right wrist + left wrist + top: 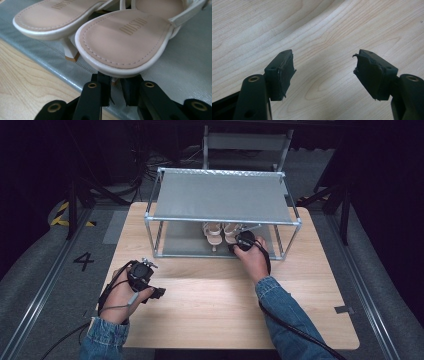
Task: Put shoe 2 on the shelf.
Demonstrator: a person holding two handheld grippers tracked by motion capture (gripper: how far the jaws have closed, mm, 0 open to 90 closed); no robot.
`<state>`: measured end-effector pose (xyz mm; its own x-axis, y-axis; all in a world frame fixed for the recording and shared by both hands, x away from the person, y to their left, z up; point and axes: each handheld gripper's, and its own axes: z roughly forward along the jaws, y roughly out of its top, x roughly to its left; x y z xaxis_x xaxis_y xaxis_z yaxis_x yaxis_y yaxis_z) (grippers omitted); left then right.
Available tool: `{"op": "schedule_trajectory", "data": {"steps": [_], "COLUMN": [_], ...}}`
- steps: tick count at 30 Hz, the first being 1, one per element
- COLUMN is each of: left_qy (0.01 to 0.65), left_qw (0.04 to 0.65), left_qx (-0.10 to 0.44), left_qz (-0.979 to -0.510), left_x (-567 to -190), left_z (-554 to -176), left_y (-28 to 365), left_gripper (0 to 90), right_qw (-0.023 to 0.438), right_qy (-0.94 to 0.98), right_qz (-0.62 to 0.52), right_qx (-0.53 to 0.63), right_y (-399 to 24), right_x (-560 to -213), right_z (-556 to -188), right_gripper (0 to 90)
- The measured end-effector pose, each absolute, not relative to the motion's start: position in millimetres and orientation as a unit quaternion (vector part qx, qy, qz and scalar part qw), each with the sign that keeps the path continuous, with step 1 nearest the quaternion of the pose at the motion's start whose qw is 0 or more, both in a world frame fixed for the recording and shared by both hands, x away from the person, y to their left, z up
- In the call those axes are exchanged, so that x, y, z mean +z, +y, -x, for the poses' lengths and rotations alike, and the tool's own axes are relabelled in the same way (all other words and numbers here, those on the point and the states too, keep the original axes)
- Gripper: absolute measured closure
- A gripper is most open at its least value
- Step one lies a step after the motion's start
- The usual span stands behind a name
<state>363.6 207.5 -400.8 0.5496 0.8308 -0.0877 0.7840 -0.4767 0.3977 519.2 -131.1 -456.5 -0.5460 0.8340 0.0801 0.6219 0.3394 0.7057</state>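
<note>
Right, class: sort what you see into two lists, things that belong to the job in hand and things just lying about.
In the job:
- right gripper, jaws shut on the heel of the near sandal
- far sandal
- rack, the sandals on its lower shelf

Lying about:
- left gripper, open over the table
- chair behind the rack
</note>
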Motion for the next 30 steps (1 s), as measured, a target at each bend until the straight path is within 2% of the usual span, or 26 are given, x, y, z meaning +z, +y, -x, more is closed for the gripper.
{"op": "schedule_trajectory", "data": {"steps": [10, 11, 14, 21, 24, 30], "left_qy": [0.473, 0.473, 0.468, 0.463, 0.46, 0.455], "left_qw": [0.202, 0.202, 0.201, 0.203, 0.203, 0.208], "left_qx": [0.059, 0.059, 0.061, 0.06, 0.062, 0.064], "left_qz": [-0.856, -0.856, -0.858, -0.86, -0.862, -0.863], "left_x": [-400, -400, -399, -398, -397, -394], "left_z": [-362, -362, -364, -367, -370, -374], "left_y": [209, 209, 209, 203, 201, 203], "left_gripper": [30.9, 30.9, 30.8, 30.8, 30.6, 29.9], "right_qw": [0.148, 0.149, 0.158, 0.164, 0.124, 0.126], "right_qy": [0.81, 0.812, 0.81, 0.812, 0.805, 0.811], "right_qz": [-0.449, -0.447, -0.438, -0.43, -0.436, -0.422], "right_qx": [0.346, 0.345, 0.357, 0.36, 0.382, 0.384], "right_y": [-124, -124, -127, -138, -151, -169], "right_x": [-462, -461, -455, -440, -423, -401], "right_z": [-523, -522, -517, -497, -477, -453], "right_gripper": [79.0, 76.6, 57.9, 49.0, 44.9, 40.6]}}
